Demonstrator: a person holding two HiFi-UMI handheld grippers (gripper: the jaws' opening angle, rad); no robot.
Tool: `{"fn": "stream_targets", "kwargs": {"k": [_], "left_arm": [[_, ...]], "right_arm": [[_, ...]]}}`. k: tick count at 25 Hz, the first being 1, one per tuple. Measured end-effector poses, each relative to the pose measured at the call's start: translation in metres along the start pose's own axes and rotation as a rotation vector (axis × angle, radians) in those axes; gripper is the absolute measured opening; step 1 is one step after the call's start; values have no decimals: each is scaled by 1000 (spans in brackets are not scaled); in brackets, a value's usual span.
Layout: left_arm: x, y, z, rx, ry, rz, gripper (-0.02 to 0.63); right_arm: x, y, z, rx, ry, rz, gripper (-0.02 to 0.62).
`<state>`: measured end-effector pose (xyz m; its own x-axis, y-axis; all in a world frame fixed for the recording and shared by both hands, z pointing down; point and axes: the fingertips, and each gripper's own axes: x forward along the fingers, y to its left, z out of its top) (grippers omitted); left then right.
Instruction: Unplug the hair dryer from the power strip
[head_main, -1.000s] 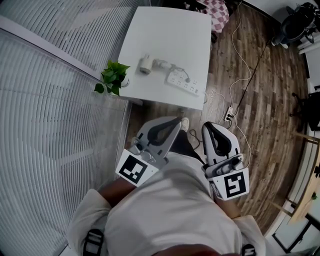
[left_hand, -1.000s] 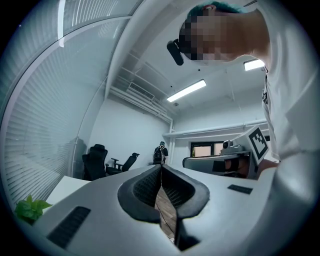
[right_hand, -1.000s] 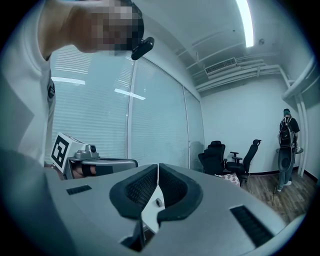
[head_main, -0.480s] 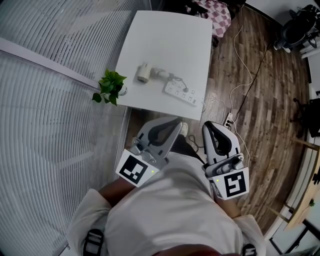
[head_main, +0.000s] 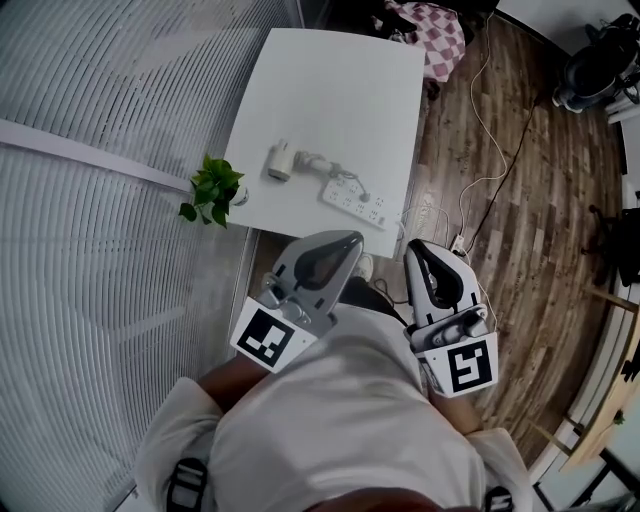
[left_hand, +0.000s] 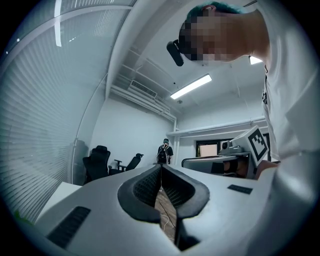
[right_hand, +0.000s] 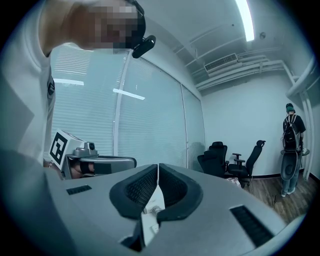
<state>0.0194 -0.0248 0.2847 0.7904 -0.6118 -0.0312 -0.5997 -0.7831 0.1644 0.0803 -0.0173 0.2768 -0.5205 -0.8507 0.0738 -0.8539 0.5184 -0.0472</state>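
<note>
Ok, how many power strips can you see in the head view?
2. One power strip lies on the white table beside the hair dryer. What looks like a floor strip lies on the wood floor right of the table. Others may be hidden beneath it.

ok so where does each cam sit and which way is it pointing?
Head view: on the person's head, steeply down at the white table with hair dryer, power strip and plant; shows torso, left gripper and right gripper near the body.
Left gripper view: on the left gripper, along its shut jaws, tilted up at ceiling and office chairs; torso and right gripper at right.
Right gripper view: on the right gripper, along its shut jaws, toward the blinds; torso and left gripper at left.
Shared: both gripper views catch the office chairs and a standing person.
</note>
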Motion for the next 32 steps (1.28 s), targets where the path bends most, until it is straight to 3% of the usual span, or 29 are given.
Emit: {"fn": "stream_targets", "kwargs": {"k": [18,32], "left_arm": [[66,0,-9,7,16,47,32],[80,16,-29,6,49,81,32]], "right_arm": [[8,-65,-7,6,8,50,34],[26,-81,-23,1,38,84,34]]}}
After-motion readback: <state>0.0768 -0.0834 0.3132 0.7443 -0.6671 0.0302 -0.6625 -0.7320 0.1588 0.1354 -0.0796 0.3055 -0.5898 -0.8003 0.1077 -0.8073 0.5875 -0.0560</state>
